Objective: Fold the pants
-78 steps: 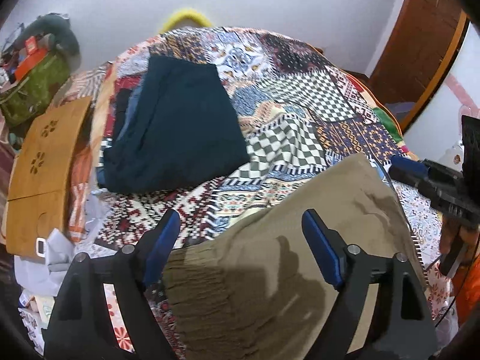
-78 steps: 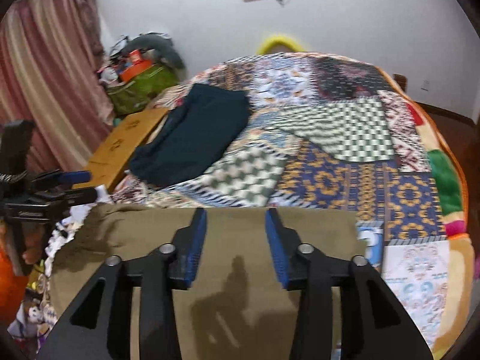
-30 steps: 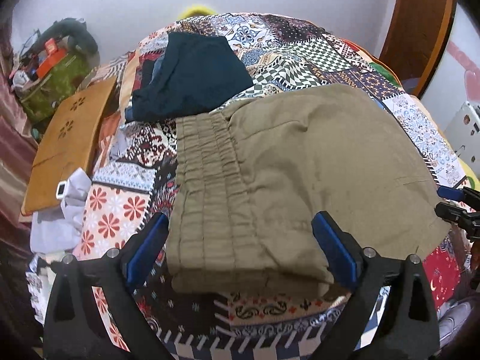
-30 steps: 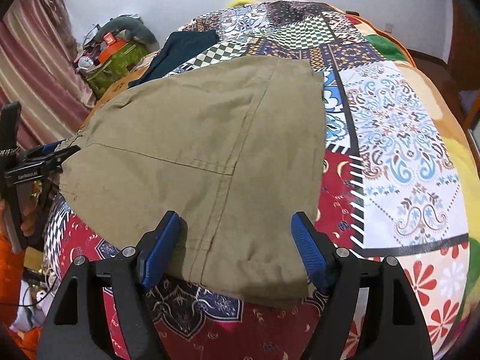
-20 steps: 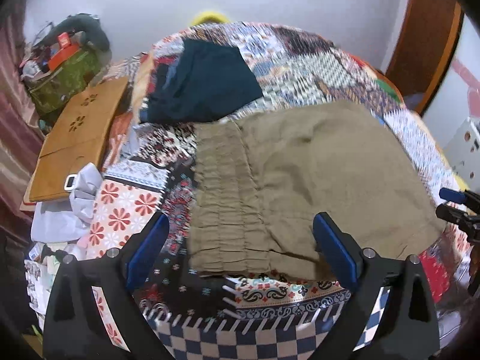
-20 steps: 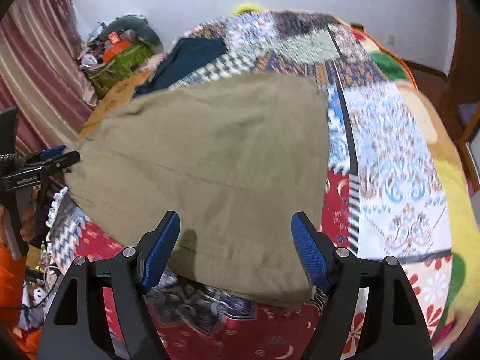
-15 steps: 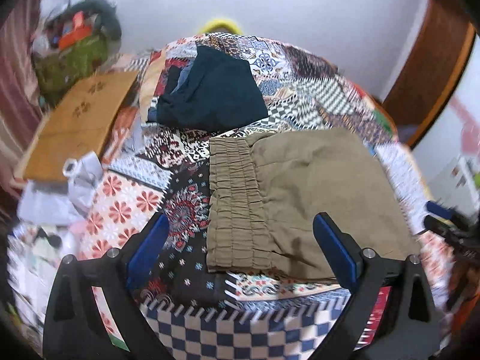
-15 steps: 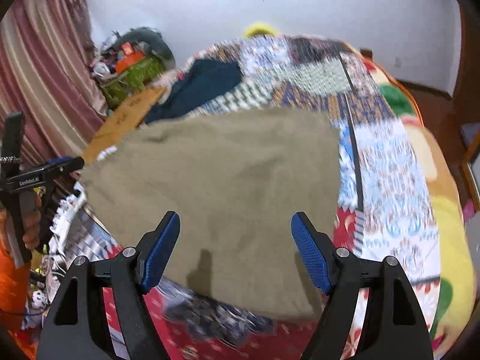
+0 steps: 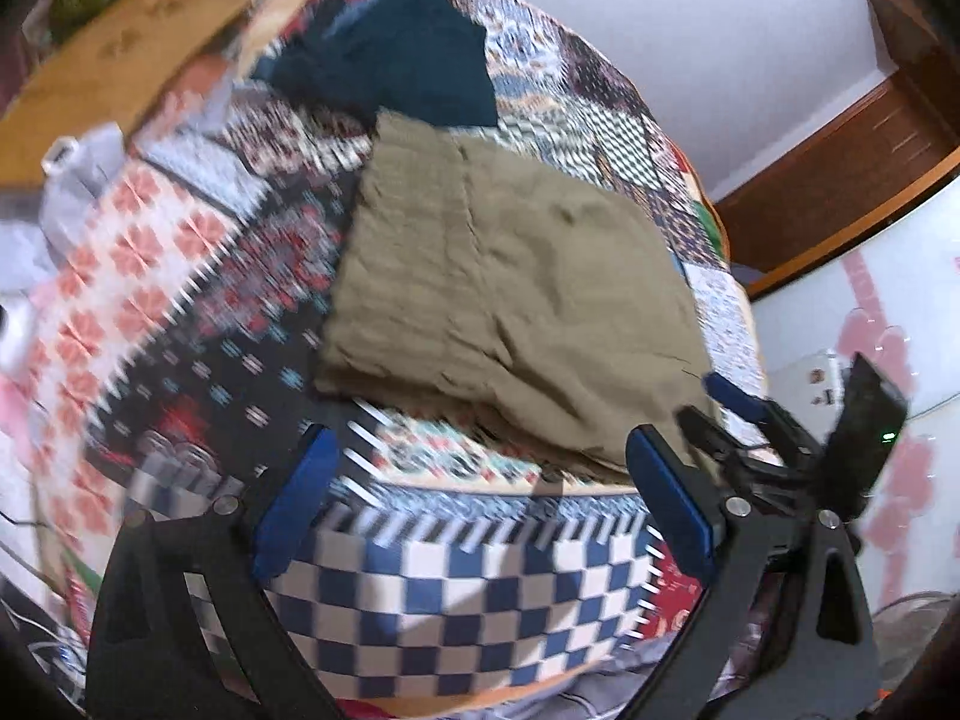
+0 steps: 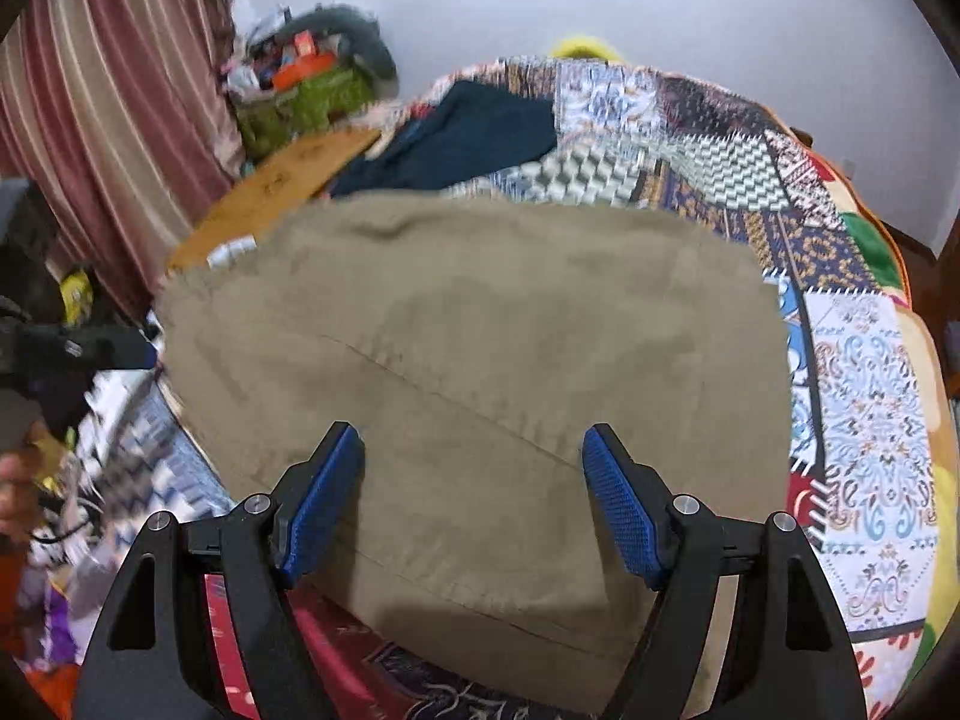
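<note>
pants (image 10: 480, 360): soft, light, limp, already folded flat on bed | grip: near hem under right tool (image 10: 471, 504) | both tools wide, empty; left tool (image 9: 480, 510) short of cloth

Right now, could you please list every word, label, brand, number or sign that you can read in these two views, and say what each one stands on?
None can be read.
The left gripper, at the left edge of the right wrist view, carries a small pale label, too blurred to read.
The patchwork bedspread bears only patterns, no lettering.
The olive pants show no tag or print.
</note>
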The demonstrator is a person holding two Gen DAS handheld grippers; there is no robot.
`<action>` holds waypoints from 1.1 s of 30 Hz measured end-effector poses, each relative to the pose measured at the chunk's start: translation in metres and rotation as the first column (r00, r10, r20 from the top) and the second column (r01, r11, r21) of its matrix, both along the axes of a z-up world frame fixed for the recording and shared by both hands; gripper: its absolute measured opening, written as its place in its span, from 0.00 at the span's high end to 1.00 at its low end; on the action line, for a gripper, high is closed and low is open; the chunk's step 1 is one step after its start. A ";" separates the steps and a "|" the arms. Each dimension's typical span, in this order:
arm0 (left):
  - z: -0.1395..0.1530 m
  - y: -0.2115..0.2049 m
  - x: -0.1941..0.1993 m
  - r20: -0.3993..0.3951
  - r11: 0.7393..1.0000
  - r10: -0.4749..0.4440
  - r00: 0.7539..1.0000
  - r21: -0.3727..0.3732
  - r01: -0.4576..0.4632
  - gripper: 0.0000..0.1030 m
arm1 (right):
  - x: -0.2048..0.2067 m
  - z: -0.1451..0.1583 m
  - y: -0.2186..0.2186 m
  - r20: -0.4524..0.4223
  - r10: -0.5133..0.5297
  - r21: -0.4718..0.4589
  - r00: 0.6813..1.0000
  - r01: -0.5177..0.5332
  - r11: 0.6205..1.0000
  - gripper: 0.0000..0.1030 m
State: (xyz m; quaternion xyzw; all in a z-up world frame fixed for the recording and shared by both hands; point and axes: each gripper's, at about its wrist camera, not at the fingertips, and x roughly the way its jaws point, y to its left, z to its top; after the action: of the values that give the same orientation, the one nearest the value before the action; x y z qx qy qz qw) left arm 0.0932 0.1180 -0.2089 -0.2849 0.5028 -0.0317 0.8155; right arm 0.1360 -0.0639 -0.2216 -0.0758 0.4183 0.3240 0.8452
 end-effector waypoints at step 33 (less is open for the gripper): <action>0.047 0.014 0.010 0.233 0.791 0.141 0.962 0.558 -0.251 0.65 | -0.009 -0.005 -0.053 -0.110 -0.085 0.101 0.990 0.096 0.990 0.25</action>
State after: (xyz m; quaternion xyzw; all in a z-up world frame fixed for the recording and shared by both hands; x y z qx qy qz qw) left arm 0.1028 0.1324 -0.1619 -0.0682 0.3805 0.1833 0.9039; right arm 0.1268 -0.1168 -0.2267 0.0056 0.4477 0.3105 0.8385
